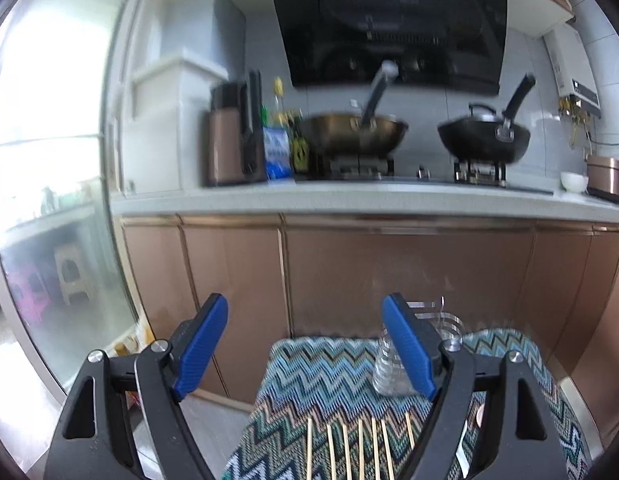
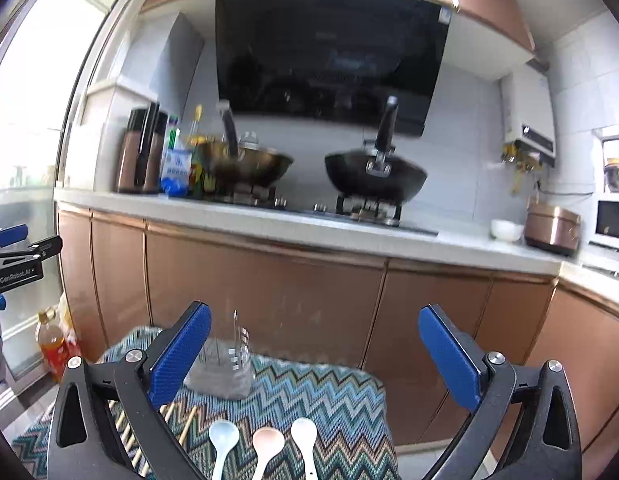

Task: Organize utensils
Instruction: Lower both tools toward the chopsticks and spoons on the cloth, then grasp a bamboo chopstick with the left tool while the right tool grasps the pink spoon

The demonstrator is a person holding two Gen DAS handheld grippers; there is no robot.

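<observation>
Several wooden chopsticks (image 1: 361, 452) lie side by side on a zigzag-patterned cloth (image 1: 321, 376) just below my left gripper (image 1: 305, 316), which is open and empty above them. A clear glass holder (image 1: 389, 372) with metal dividers stands at the cloth's far side, partly behind the right finger. In the right wrist view the holder (image 2: 221, 372) stands behind the left finger. Three spoons lie in front: light blue (image 2: 222, 440), pink (image 2: 267, 446), white (image 2: 304, 436). My right gripper (image 2: 315, 336) is open and empty above them. Chopsticks (image 2: 185, 428) show at lower left.
Copper cabinet doors (image 2: 269, 292) stand close behind the cloth-covered surface. The counter (image 2: 349, 236) above carries two woks (image 2: 375, 176), bottles, a white bowl (image 2: 507, 229) and a rice cooker (image 2: 553, 228). An oil bottle (image 2: 53, 344) stands on the floor at left by the glass door.
</observation>
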